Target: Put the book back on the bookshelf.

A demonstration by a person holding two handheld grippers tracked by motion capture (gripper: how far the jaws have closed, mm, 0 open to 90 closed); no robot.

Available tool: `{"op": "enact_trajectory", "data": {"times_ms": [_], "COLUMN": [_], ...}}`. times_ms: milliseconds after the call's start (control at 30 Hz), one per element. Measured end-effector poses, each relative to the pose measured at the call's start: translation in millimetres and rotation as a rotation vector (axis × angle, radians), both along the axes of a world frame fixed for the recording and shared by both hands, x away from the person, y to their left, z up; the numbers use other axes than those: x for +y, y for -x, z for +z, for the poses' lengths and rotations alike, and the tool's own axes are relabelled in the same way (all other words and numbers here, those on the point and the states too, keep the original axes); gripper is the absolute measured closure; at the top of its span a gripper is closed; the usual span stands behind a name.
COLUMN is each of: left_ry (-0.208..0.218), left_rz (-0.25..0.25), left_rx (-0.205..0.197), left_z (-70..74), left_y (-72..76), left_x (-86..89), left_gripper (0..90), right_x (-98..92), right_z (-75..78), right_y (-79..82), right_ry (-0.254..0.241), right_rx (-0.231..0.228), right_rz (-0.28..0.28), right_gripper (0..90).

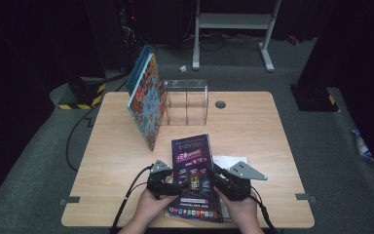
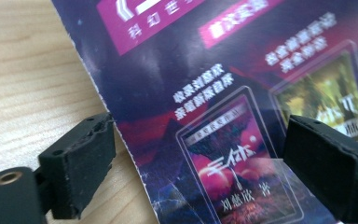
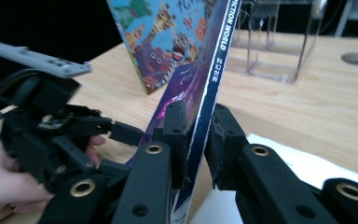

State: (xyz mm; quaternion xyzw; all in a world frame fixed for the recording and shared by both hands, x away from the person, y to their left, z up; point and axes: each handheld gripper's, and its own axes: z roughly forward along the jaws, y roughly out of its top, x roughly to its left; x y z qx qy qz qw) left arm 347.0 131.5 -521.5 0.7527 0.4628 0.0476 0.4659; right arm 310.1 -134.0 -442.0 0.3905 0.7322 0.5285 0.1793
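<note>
A purple book (image 1: 192, 170) lies near the table's front edge, its spine side tilted up. My right gripper (image 1: 215, 176) is shut on that spine edge; in the right gripper view the jaws (image 3: 200, 126) pinch the spine (image 3: 216, 56) from both sides. My left gripper (image 1: 173, 187) sits at the book's left edge with its jaws wide open. In the left gripper view one jaw rests on the wood beside the cover (image 2: 205, 93) and the other hovers over it, with nothing pressed between them (image 2: 205, 163). The right gripper view has the left gripper (image 3: 121, 133) close by.
A colourful picture book (image 1: 148, 100) leans upright against a clear plastic box (image 1: 187, 102) at the back of the wooden table (image 1: 272, 146). A white sheet (image 1: 231, 161) lies under the purple book's right side. A round cable hole (image 1: 220, 104) is behind.
</note>
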Motion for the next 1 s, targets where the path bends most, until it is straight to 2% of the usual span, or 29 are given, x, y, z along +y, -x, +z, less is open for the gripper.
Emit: {"op": "enact_trajectory", "data": {"times_ms": [67,200,367,433,467,500,533,667,733,767,800,967,1000], "left_ry": [0.026,0.075,0.105,0.13,0.13,0.136,0.138,0.1,0.04,0.04,0.04,0.038,0.041], "left_rz": [-0.013,-0.03,-0.059,-0.053,-0.053,-0.042,-0.031,0.038,0.065,0.071,0.071,0.077,0.077], "left_rx": [0.005,0.043,0.074,0.098,0.098,0.11,0.11,0.065,0.006,-0.02,-0.02,-0.071,-0.095], "left_z": [-1.5,-4.0,-5.7,-6.5,-6.5,-6.2,-6.2,-3.6,-1.2,0.6,0.6,8.2,11.4], "left_y": [-1.2,-4.7,-7.9,-10.6,-10.6,-10.7,-10.2,-3.7,0.4,2.9,2.9,9.2,11.5], "left_x": [1.3,3.3,5.1,9.3,9.3,10.6,11.8,15.0,14.8,17.2,17.2,20.5,24.3], "left_gripper": [8.3,8.6,12.2,16.3,20.1,20.1,24.7,54.9,71.2,81.8,83.1,86.3,86.9], "right_x": [1.2,2.4,4.0,5.0,5.0,5.3,5.3,2.5,1.1,1.0,0.9,1.4,0.2], "right_z": [1.0,2.9,3.5,3.4,3.4,3.5,3.6,5.0,6.5,9.0,10.1,13.6,14.9], "right_y": [2.8,6.9,9.4,10.1,10.1,10.3,10.4,10.0,10.1,11.5,11.9,12.5,11.1], "right_ry": [-0.002,-0.018,-0.037,-0.043,-0.043,-0.044,-0.045,-0.07,-0.081,-0.084,-0.086,-0.103,-0.12], "right_rx": [-0.025,-0.046,-0.057,-0.062,-0.062,-0.062,-0.059,-0.056,-0.062,-0.069,-0.078,-0.088,-0.09], "right_rz": [0.017,0.044,0.064,0.072,0.072,0.072,0.072,0.07,0.075,0.073,0.075,0.071,0.069], "right_gripper": [79.3,80.0,80.5,80.7,80.7,80.7,80.7,81.3,81.7,82.1,82.3,83.0,83.5]}}
